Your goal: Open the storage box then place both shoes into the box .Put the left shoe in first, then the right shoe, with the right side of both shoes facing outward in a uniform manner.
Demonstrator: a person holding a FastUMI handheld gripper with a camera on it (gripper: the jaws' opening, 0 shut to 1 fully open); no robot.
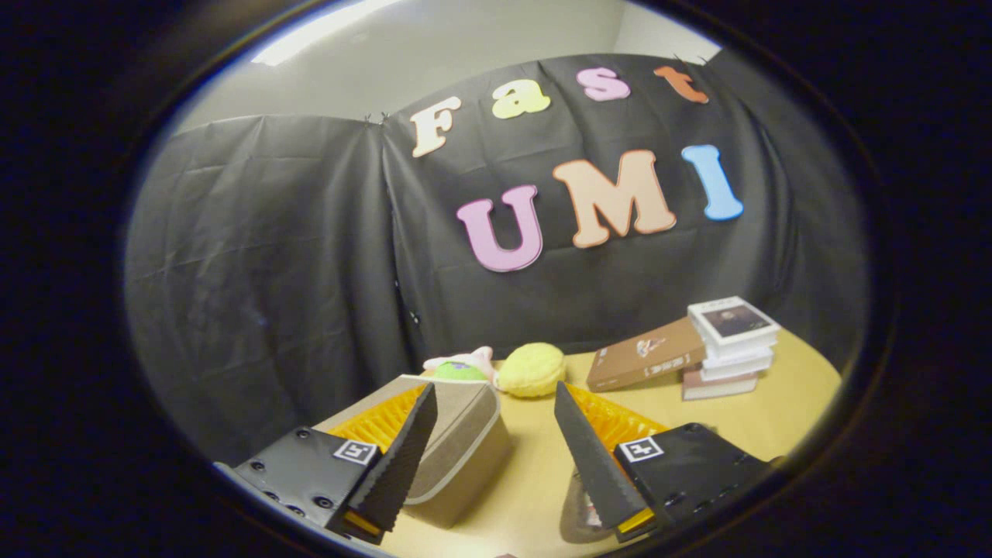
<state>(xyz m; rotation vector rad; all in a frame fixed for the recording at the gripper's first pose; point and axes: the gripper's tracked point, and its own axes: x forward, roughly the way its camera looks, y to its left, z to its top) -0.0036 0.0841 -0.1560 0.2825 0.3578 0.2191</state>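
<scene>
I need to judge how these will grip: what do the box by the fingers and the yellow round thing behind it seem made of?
The storage box, partly behind the open hand-held gripper's left finger, looks like matte fabric over stiff panels, judging by its paler edge trim. The yellow toy looks plush: fuzzy, rounded, no shine.

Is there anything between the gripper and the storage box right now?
Nothing visible. The open gripper sits just above the beige fabric storage box, whose closed lid lies behind one finger. The yellow plush toy and leaning brown book lie beyond it.
</scene>
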